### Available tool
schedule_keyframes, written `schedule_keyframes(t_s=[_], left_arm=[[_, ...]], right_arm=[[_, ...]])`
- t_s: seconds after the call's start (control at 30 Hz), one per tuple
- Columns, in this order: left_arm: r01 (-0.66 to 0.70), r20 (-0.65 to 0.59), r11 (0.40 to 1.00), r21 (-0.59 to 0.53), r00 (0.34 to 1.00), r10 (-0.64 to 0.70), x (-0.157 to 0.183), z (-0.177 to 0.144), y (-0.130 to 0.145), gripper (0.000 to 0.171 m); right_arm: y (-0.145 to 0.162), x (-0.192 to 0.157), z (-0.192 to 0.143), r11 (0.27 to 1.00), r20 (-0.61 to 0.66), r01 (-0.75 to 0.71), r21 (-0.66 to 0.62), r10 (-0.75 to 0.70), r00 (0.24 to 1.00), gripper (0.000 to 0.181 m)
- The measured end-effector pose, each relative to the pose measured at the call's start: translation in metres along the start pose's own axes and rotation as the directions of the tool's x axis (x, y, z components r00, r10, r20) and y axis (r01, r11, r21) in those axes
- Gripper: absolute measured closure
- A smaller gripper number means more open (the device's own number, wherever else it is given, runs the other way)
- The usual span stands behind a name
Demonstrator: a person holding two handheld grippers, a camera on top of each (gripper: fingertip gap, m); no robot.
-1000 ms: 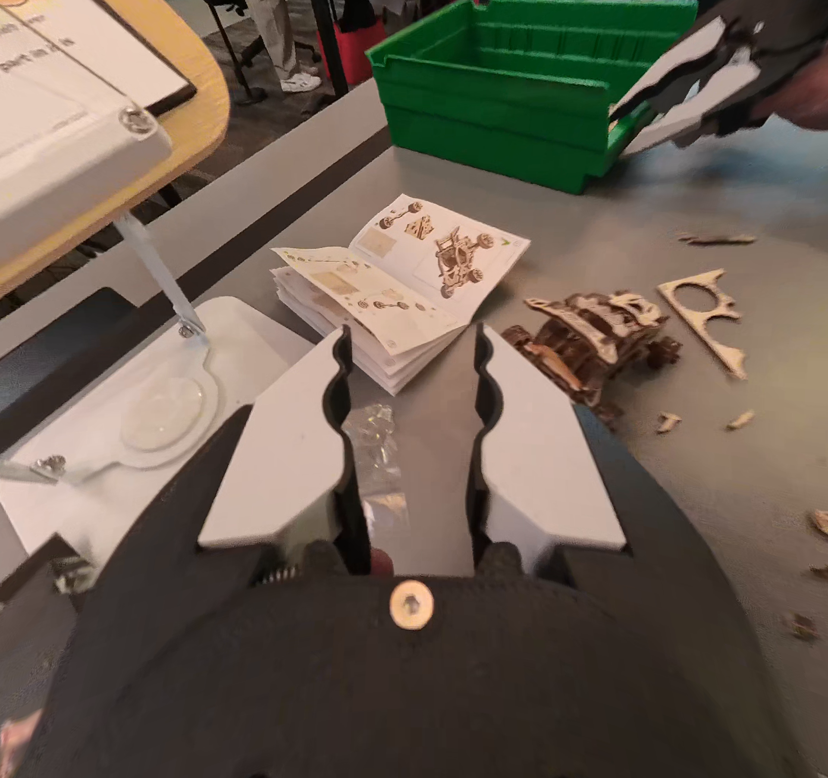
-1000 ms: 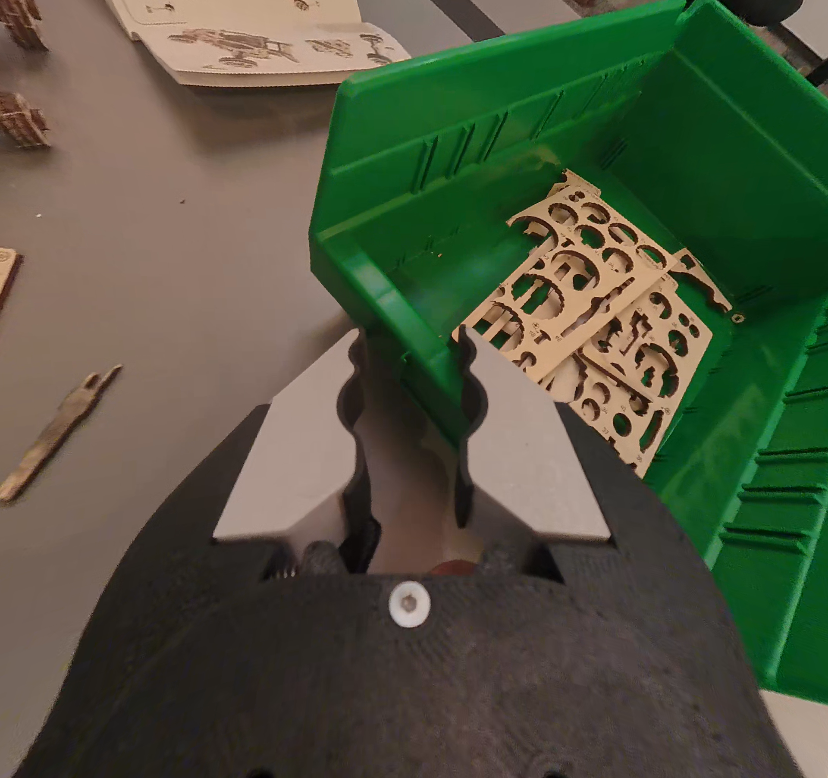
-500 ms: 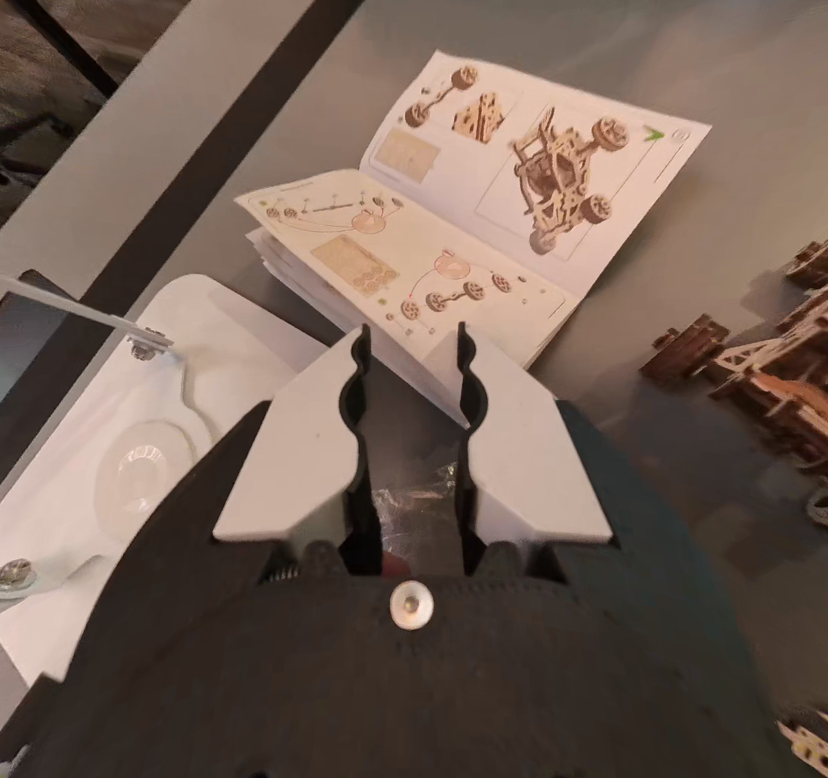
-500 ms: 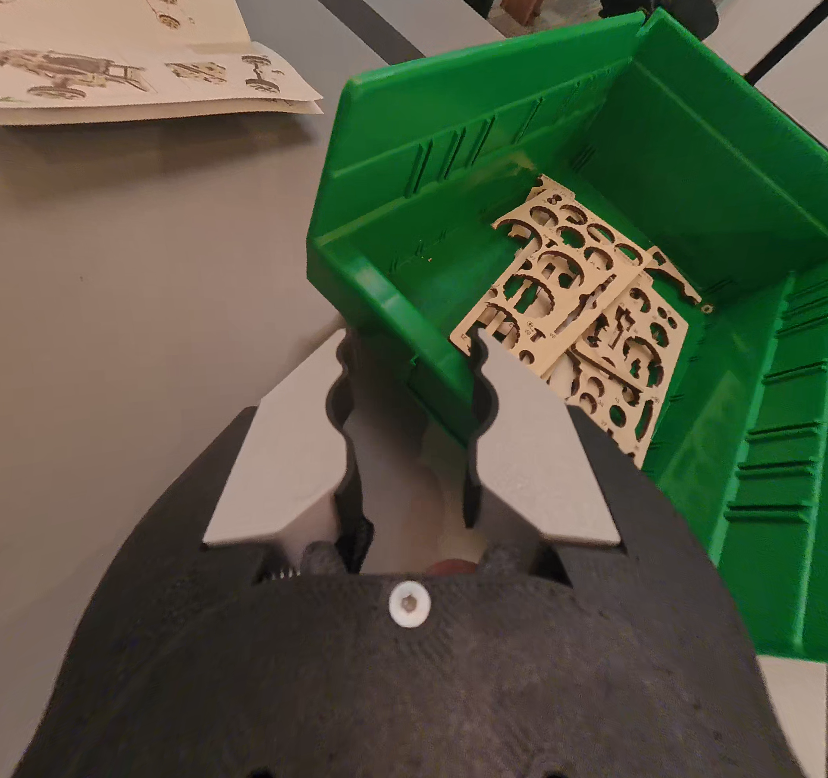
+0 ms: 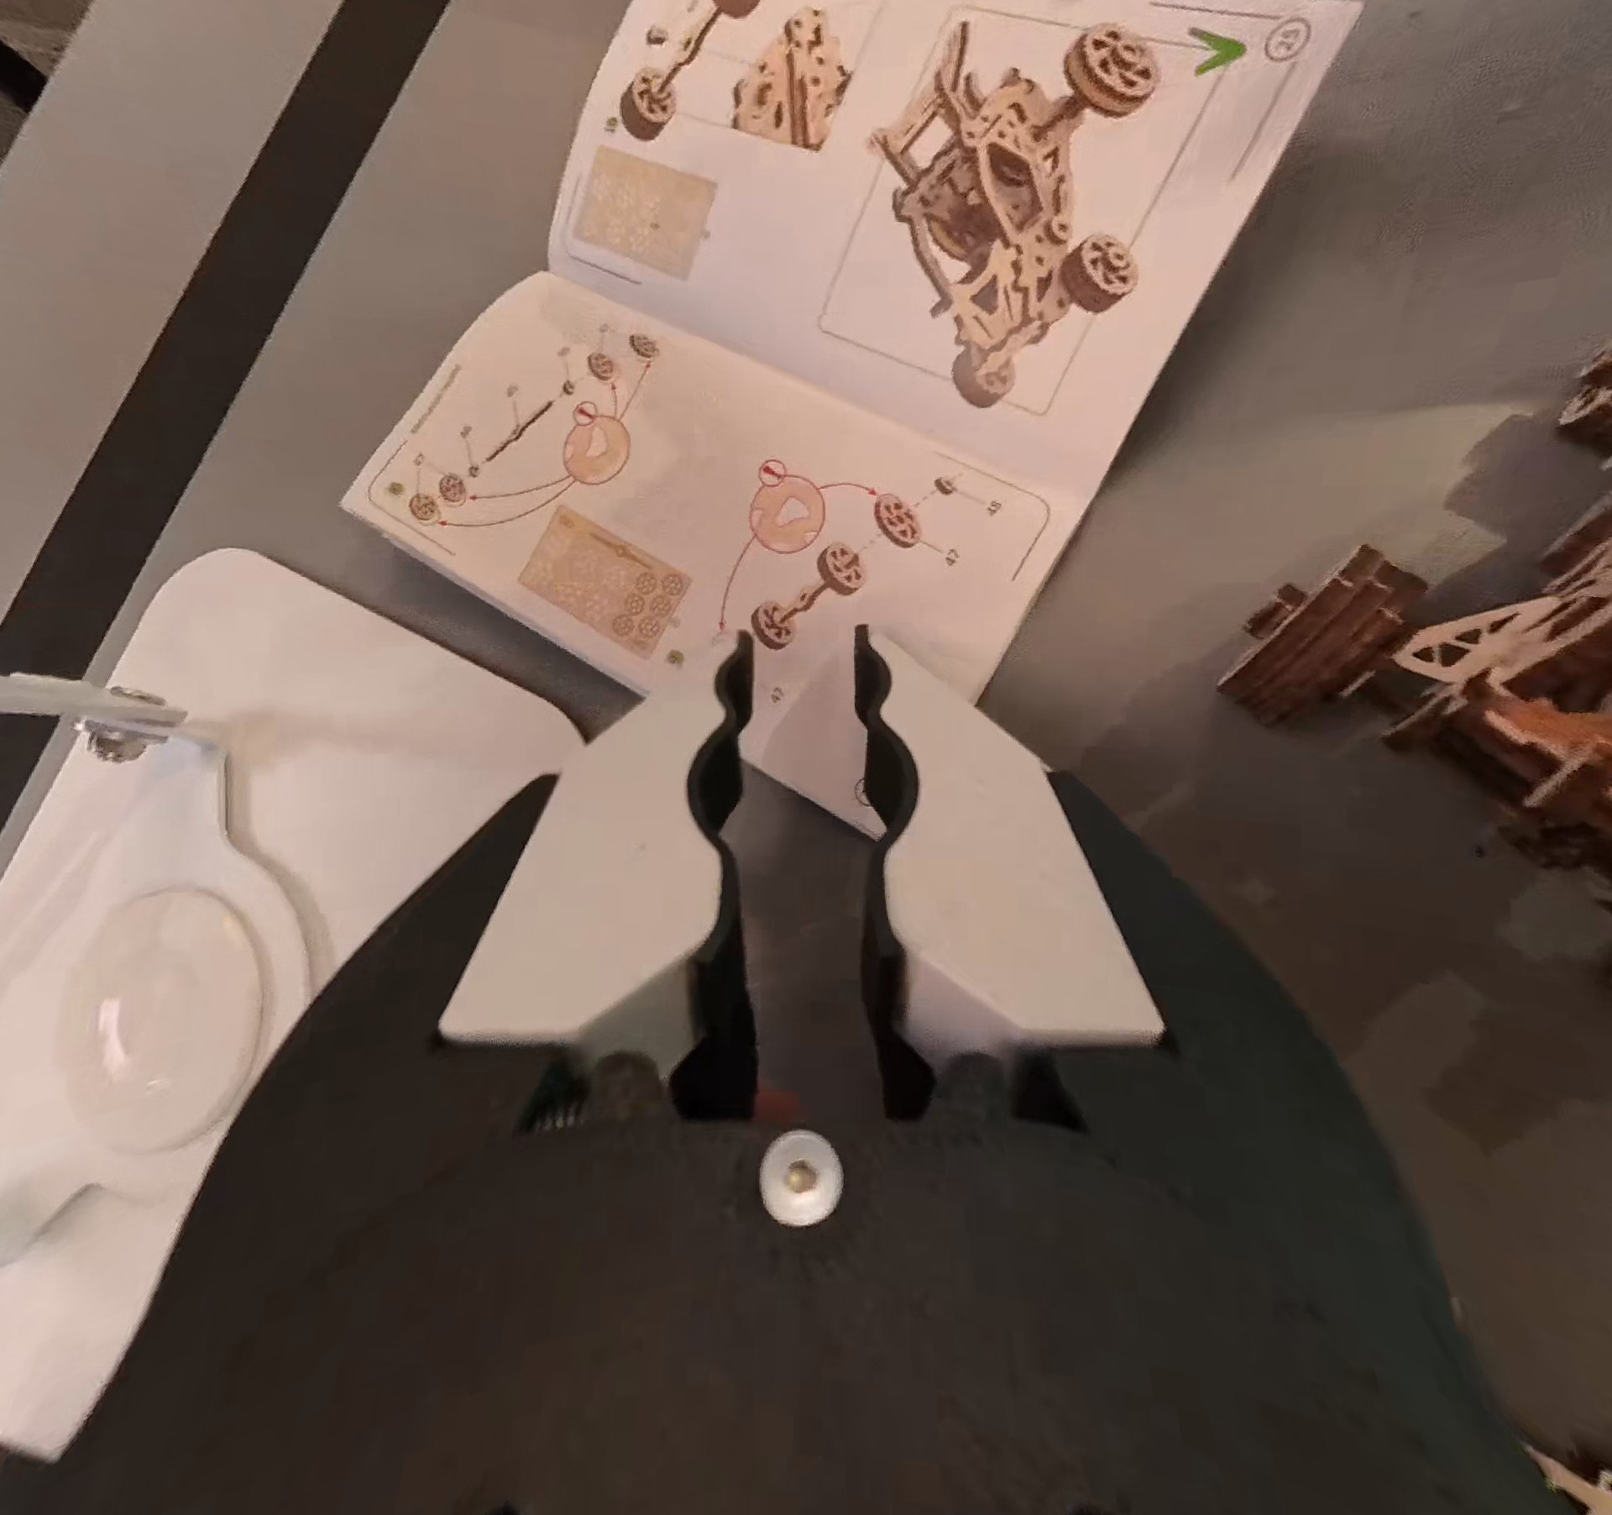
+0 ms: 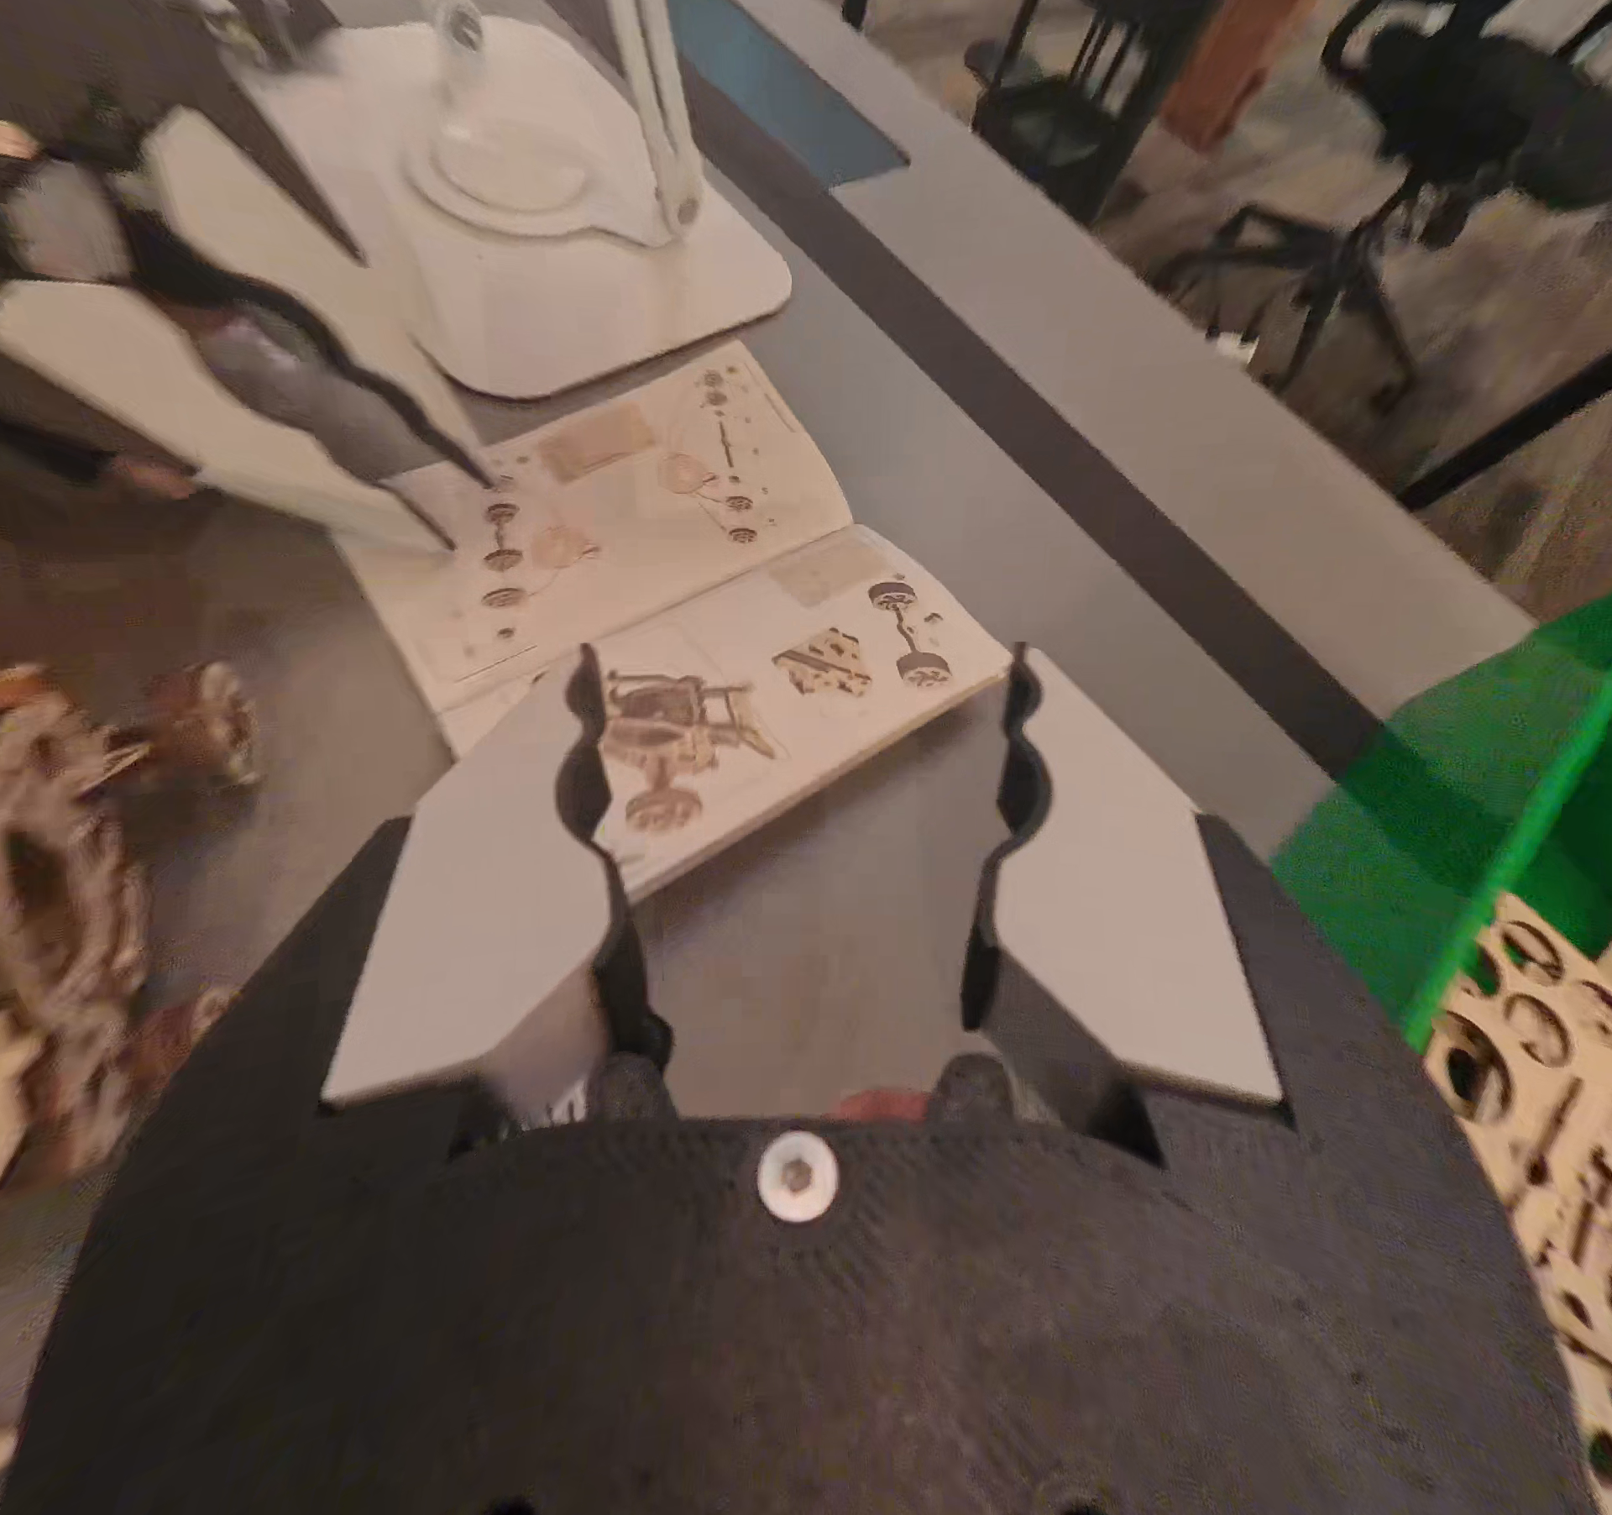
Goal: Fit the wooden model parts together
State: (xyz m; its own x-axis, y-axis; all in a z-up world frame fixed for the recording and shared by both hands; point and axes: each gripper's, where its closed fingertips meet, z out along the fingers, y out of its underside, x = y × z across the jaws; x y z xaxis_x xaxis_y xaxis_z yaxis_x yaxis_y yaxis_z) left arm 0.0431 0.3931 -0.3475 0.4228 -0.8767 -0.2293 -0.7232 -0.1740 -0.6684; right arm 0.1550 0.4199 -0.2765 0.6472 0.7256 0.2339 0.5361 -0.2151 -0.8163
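Both grippers empty. Left gripper (image 5: 798,653) fingers slightly parted, over the near edge of the instruction booklet (image 5: 872,321). Right gripper (image 6: 798,662) fingers wide apart, over the booklet's far-page corner. Wooden model (image 5: 1483,688) sits right of the booklet, untouched. Risk: fingers snag pages, dragging the booklet into the model.

Right hand-held gripper (image 6: 798,662) left green bin (image 6: 1448,819), opened wide over booklet (image 6: 698,601).

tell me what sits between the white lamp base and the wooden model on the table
The open instruction booklet lies flat between the white lamp base and the part-built wooden model. The left wrist view shows this, and the left gripper hovers over the booklet's near edge.
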Motion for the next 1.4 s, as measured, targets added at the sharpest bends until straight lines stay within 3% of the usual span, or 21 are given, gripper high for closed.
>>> schedule_keyframes(t_s=[0.13,0.27,0.33,0.63,0.8,1.2,1.3,1.4], left_arm=[[-0.039,-0.022,0.999,-0.001,0.999,0.039,0.007,0.000,0.000,0.165],[-0.060,-0.029,0.998,0.028,0.998,0.061,0.013,0.000,0.001,0.171],[-0.049,-0.046,0.998,0.037,0.998,0.051,0.015,-0.001,0.002,0.171],[-0.018,-0.086,0.998,0.057,0.996,0.023,0.018,-0.003,0.002,0.171],[-0.021,-0.076,0.997,0.069,0.997,0.026,0.018,-0.003,0.002,0.171],[-0.052,-0.058,0.996,0.077,0.997,0.056,0.018,-0.003,0.002,0.171],[-0.052,-0.059,0.996,0.077,0.997,0.057,0.018,-0.002,0.002,0.171],[-0.052,-0.058,0.996,0.078,0.997,0.057,0.017,-0.002,0.002,0.171]], right_arm=[[0.017,-0.004,0.051,0.988,0.084,-0.071,-0.140,0.083,0.993,0.092],[0.035,0.006,0.073,0.976,0.085,-0.045,-0.213,0.064,0.994,0.089],[0.043,-0.001,0.079,0.965,0.164,-0.112,-0.236,0.153,0.974,0.101],[0.044,-0.001,0.078,0.972,0.195,-0.111,-0.207,0.152,0.969,0.106],[0.042,-0.010,0.075,0.979,0.225,-0.081,-0.186,0.123,0.966,0.126],[0.042,-0.008,0.074,0.977,0.227,-0.103,-0.187,0.145,0.963,0.136],[0.041,-0.012,0.074,0.979,0.256,-0.092,-0.181,0.137,0.957,0.155],[0.041,-0.014,0.074,0.981,0.259,-0.077,-0.179,0.123,0.958,0.161]])
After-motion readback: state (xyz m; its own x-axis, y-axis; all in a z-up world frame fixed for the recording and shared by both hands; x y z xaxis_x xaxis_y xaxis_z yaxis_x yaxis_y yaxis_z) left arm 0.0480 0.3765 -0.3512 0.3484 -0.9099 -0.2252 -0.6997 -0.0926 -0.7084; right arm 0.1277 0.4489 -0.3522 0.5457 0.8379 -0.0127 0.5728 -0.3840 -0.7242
